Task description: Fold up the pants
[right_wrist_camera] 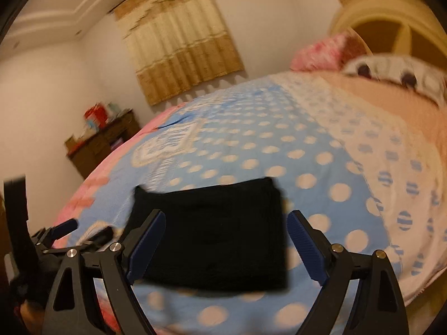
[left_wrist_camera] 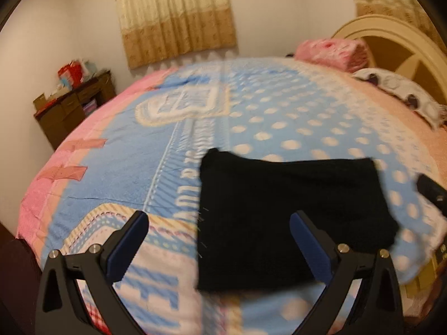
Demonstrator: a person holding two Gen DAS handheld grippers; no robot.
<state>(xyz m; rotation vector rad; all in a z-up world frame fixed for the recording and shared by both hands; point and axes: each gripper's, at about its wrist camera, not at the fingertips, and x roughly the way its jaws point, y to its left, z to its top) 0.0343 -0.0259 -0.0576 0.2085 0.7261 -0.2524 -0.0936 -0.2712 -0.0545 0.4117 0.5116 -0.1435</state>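
Lying flat on the bed (left_wrist_camera: 117, 167), the black folded pants (left_wrist_camera: 282, 217) form a compact, roughly rectangular bundle on the blue polka-dot blanket (left_wrist_camera: 293, 117), toward the bed's near edge and well apart from the headboard end. Left claw (left_wrist_camera: 219, 244) hangs above the near edge with its jaws spread wide, nothing between its blue pads; the pants' left edge falls between the two fingers in the left wrist view, not touched. Right claw (right_wrist_camera: 225, 241) is also wide open and empty, hovering over the pants (right_wrist_camera: 212, 234), whose width nearly fills the gap between its fingers in that view; no contact visible. Left claw (right_wrist_camera: 81, 230) also shows at the lower left of the right wrist view, beside the pants' left edge. Both views are motion-blurred. Pink fluffy pillow (left_wrist_camera: 332, 51) and white patterned pillow (left_wrist_camera: 402, 95) sit at the head end by the cream curved wooden headboard (left_wrist_camera: 391, 42). Beige striped curtain (left_wrist_camera: 176, 16) hangs on the far wall; dark brown wooden cabinet (left_wrist_camera: 72, 109) stands past the bed's far left corner with red and white clutter on top.
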